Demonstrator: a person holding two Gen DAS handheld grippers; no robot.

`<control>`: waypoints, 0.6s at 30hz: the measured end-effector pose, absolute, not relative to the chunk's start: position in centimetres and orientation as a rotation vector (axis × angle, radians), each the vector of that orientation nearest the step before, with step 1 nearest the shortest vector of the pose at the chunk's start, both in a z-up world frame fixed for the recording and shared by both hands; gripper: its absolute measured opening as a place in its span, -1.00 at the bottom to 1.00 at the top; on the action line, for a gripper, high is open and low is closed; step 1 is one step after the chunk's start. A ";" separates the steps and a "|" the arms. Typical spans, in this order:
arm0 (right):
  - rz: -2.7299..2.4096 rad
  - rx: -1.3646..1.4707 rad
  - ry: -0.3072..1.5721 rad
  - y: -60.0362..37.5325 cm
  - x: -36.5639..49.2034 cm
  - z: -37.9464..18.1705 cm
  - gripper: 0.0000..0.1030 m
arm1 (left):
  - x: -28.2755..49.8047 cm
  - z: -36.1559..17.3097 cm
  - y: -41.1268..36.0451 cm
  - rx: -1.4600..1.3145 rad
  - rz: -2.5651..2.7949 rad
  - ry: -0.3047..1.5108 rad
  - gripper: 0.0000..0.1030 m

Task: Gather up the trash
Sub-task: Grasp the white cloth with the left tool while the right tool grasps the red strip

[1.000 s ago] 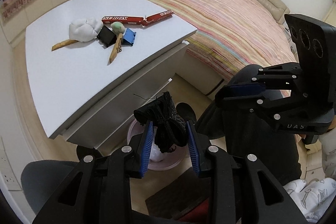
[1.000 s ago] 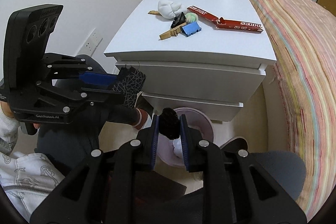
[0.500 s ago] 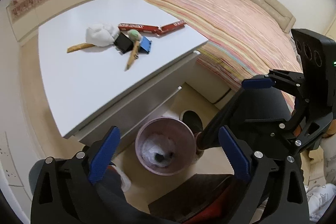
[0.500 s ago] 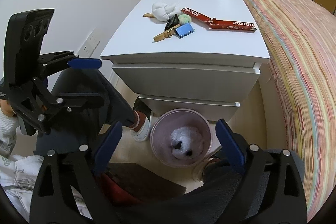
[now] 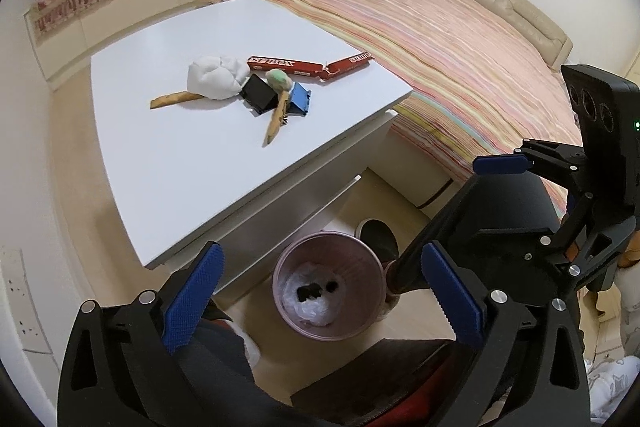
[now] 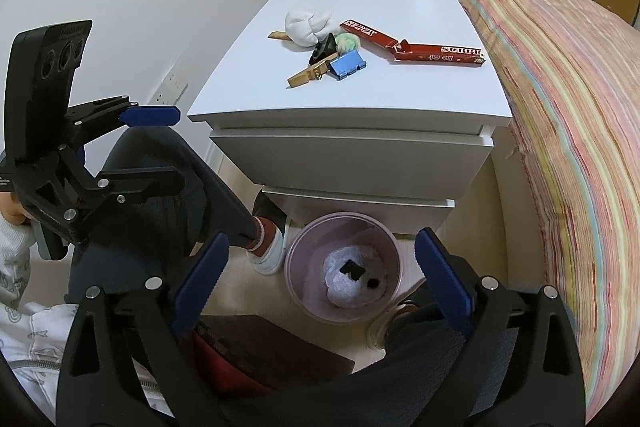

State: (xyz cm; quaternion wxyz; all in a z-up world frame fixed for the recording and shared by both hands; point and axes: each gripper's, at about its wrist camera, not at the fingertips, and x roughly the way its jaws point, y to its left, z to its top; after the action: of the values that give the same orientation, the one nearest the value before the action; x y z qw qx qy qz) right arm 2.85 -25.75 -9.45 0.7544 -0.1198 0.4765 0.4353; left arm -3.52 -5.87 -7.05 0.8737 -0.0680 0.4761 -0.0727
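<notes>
2 grippers hang over a pink waste bin [image 5: 326,285] that stands on the floor against the foot of a white nightstand [image 5: 192,163], placed there, it seems, so that litter from the top can be dropped straight in. Left gripper [image 5: 320,297]: jaws opening, spread wide, nothing between the blue pads, bin directly below. Right gripper [image 6: 320,285]: jaws likewise opening, wide apart and empty, aimed down at the same bin. Bin contents: crumpled white plastic or paper with 2 small dark scraps [image 6: 354,271] lying on top. Remaining on the nightstand, clustered near the middle of the top: 1 white crumpled wad [image 5: 216,77]; 1 red carton [image 5: 308,66], torn into 2 connected lengths; 1 black binder clip [image 5: 259,95]; 1 blue binder clip [image 5: 299,99]; 1 small greenish ball [image 5: 278,79]; 2 tan wooden sticks [image 5: 276,121], 1 partly under the wad. The items touch or overlap one another, so each pickup will likely call for a careful single-item pinch. A striped bed [image 5: 460,39] stands just beside the nightstand. The person's dark trouser legs and a white shoe [image 6: 268,247] flank the bin. Judgement: collection is partly done, with most of the pile not yet cleared.
</notes>
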 end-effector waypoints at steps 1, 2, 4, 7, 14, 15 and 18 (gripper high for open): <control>0.949 -0.263 1.037 -25.7 3.0 -9.3 0.80 | -3.5 -7.0 -5.8 -0.143 -0.150 0.993 0.85; 0.951 -0.264 1.034 -25.7 3.1 -9.2 0.80 | -3.5 -7.0 -5.6 -0.143 -0.148 0.992 0.85; 0.952 -0.268 1.027 -25.6 3.4 -8.9 0.80 | -3.4 -6.8 -5.3 -0.141 -0.143 0.989 0.85; 0.949 -0.271 1.019 -25.6 4.1 -8.5 0.80 | -3.3 -6.4 -4.7 -0.134 -0.138 0.984 0.85; 0.951 -0.329 0.987 -24.9 5.9 -7.2 0.80 | -2.2 -5.4 -3.2 -0.100 -0.117 0.975 0.85; 0.954 -0.342 0.982 -24.7 6.3 -7.0 0.80 | -2.0 -5.3 -3.0 -0.097 -0.115 0.973 0.85; 0.958 -0.379 0.971 -24.3 7.5 -6.5 0.80 | -1.1 -4.8 -2.1 -0.084 -0.107 0.971 0.85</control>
State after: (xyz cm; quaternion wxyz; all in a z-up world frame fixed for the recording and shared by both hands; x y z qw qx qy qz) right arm 7.48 -24.26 -6.53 0.7597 -0.1742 0.4459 0.4401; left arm -1.05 -2.07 -4.81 0.8823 -0.0404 0.4661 -0.0515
